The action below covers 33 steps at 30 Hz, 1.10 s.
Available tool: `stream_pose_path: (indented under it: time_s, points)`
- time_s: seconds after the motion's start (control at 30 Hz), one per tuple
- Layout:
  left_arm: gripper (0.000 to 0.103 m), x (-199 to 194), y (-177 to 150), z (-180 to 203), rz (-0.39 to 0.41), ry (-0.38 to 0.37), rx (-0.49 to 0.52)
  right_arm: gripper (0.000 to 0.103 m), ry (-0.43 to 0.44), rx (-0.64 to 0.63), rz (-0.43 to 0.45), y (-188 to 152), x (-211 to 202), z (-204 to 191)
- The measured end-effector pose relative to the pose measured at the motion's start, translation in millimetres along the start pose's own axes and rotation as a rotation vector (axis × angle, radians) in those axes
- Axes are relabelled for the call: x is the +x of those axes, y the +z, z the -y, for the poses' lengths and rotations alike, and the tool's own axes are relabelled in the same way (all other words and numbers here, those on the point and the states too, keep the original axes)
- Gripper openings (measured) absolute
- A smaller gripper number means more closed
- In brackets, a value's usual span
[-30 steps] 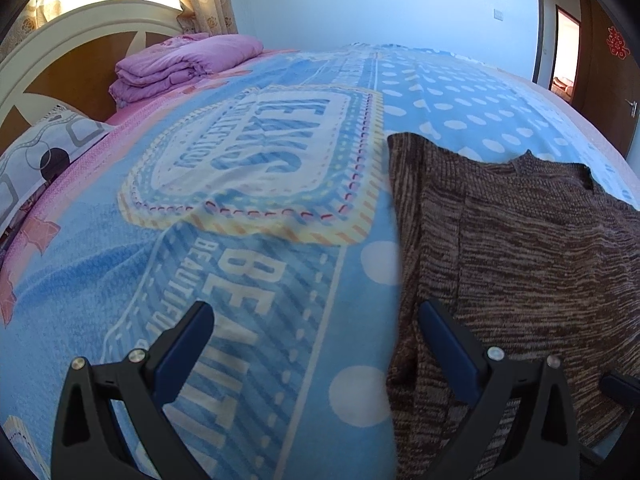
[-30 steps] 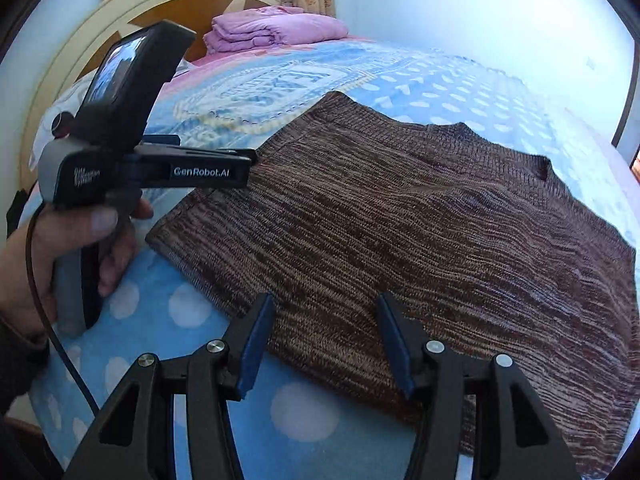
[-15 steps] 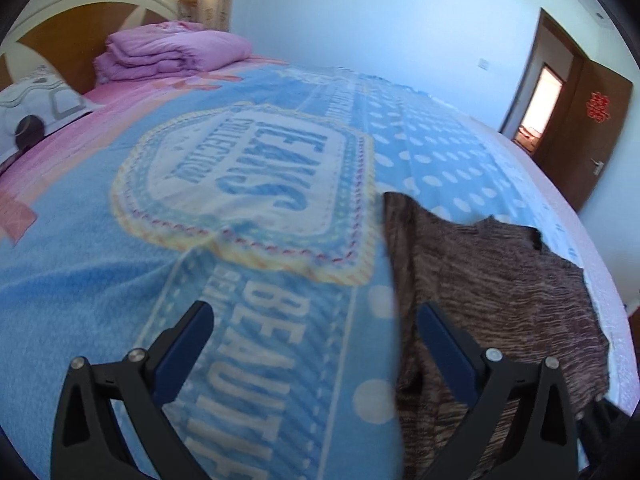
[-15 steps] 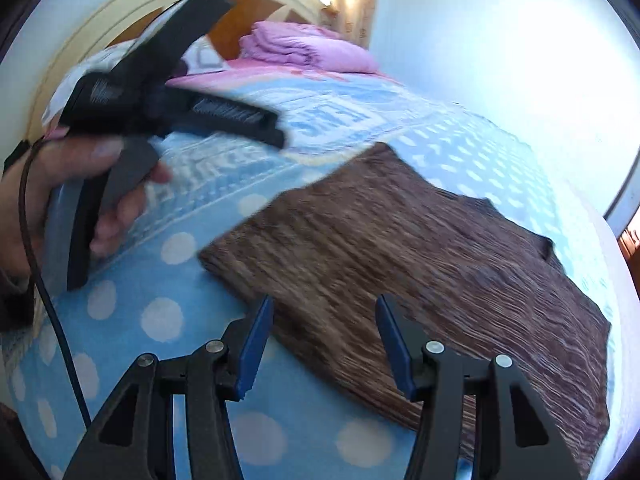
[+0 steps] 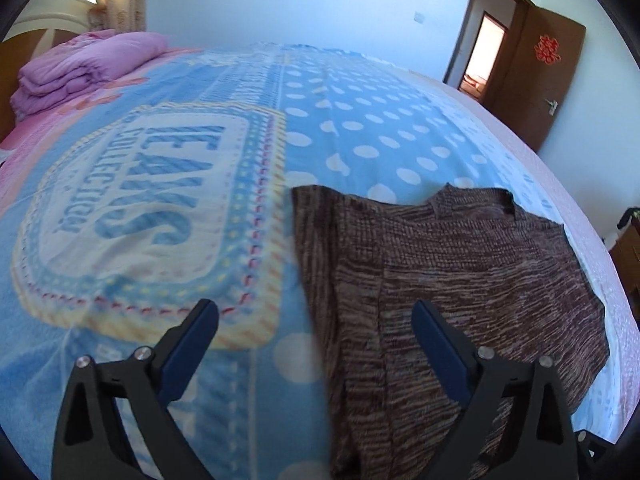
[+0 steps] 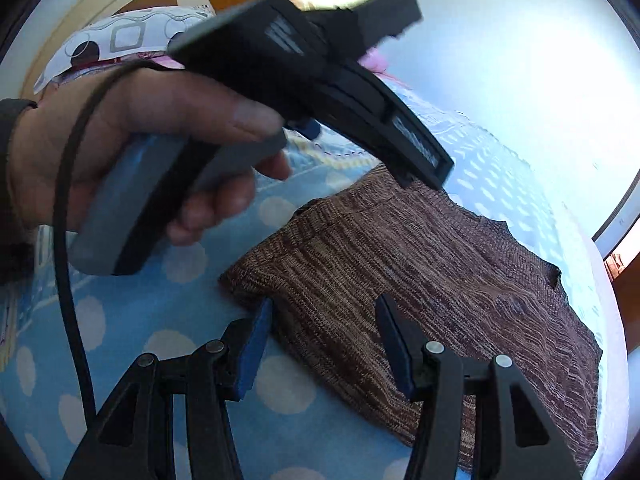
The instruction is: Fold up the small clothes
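Brown sweater (image 5: 460,280) flat on bed (image 5: 360,128). Left gripper (image 5: 316,332) jaws wide, just narrowing, nothing between. Right gripper (image 6: 324,336) jaws apart over sweater edge, unclamped.

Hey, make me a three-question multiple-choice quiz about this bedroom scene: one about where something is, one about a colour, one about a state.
1. Where does the brown sweater lie?
A. on the bedspread
B. on the floor
C. on a chair

2. What colour is the folded quilt near the headboard?
A. green
B. purple
C. white

3. What is between the right gripper fingers?
A. a pinched sleeve
B. a sock
C. nothing gripped

Answers:
1 A: the sweater lies spread flat on the dotted blue cover.
2 B: the bundle is plainly purple.
3 C: the fingers stand apart above the sweater's edge.
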State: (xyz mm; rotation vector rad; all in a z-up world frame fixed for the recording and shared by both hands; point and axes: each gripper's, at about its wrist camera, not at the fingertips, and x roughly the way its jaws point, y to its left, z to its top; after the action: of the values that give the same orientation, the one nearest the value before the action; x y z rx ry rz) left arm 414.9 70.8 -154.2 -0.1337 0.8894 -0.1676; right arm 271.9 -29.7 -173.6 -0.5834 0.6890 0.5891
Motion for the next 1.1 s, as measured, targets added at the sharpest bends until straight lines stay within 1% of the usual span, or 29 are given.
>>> stream_pose_path:
  time_s: [0.03,0.1,0.17,0.23,0.27,0.3,0.33,0.37,0.4,0.43,0.47,0.5,0.53,0.57,0.7,0.77,0.8,0.9,1.1]
  points:
    - [0.088,4.6,1.8,0.8,-0.009,-0.003,0.002,0.055,0.000,0.002,0.000,0.5,0.5,0.4]
    - [0.084,13.6,5.8,1.2,-0.030,-0.013,0.004,0.053,-0.004,0.004,0.002,0.3,1.2,0.3]
    - [0.083,21.5,9.1,1.3,-0.038,-0.016,0.000,0.045,0.001,0.003,0.002,0.2,2.1,-0.9]
    - [0.082,25.8,11.7,1.6,-0.036,-0.035,-0.006,0.042,0.001,-0.001,0.002,0.2,3.5,-2.5]
    - [0.080,27.2,12.3,2.0,-0.036,-0.044,-0.005,0.038,0.003,-0.002,0.002,0.1,4.2,-3.1]
    - [0.073,27.7,12.6,2.8,-0.034,-0.049,0.002,0.036,0.007,-0.001,0.002,0.0,4.8,-3.5]
    - [0.063,28.3,12.4,4.0,-0.035,-0.055,0.010,0.031,0.013,-0.001,0.001,-0.2,5.3,-4.1]
    - [0.058,29.1,12.5,4.3,-0.035,-0.068,0.012,0.027,0.016,-0.001,0.000,-0.3,4.3,-5.2]
    - [0.044,29.6,12.2,5.1,-0.035,-0.089,0.015,0.025,0.020,-0.001,0.000,-0.5,4.6,-5.8]
    - [0.023,30.2,12.4,6.1,-0.039,-0.104,0.021,0.021,0.026,-0.001,-0.001,-0.5,4.7,-6.7]
    - [0.013,30.2,12.6,6.4,-0.044,-0.117,0.017,0.016,0.030,-0.001,-0.002,-0.4,5.4,-6.7]
    - [0.013,30.1,13.4,4.9,-0.045,-0.128,0.002,0.013,0.035,-0.001,-0.004,-0.1,5.9,-7.0]
    - [0.012,29.3,13.8,1.4,-0.047,-0.142,-0.026,0.006,0.040,-0.001,-0.004,0.1,5.2,-7.4]
    - [0.012,28.2,14.0,-2.9,-0.047,-0.162,-0.056,0.005,0.042,0.000,-0.004,0.3,4.4,-7.6]
    - [0.012,23.8,11.4,-17.9,-0.036,-0.229,-0.140,0.004,0.078,0.035,0.013,-2.3,-9.7,-7.1]
    - [0.012,23.8,9.2,-23.5,-0.035,-0.251,-0.180,0.004,0.086,0.036,0.010,-4.7,-12.1,-9.2]
    - [0.012,25.1,8.8,-24.2,-0.040,-0.257,-0.191,0.004,0.087,0.033,0.003,-6.2,-10.6,-9.7]
    - [0.012,24.6,11.3,-21.5,-0.045,-0.256,-0.198,0.004,0.116,0.083,-0.010,-7.9,-7.2,-1.4]
    - [0.011,12.7,22.0,-21.7,-0.046,-0.312,-0.257,0.004,0.139,0.171,0.046,-11.0,-31.8,27.9]
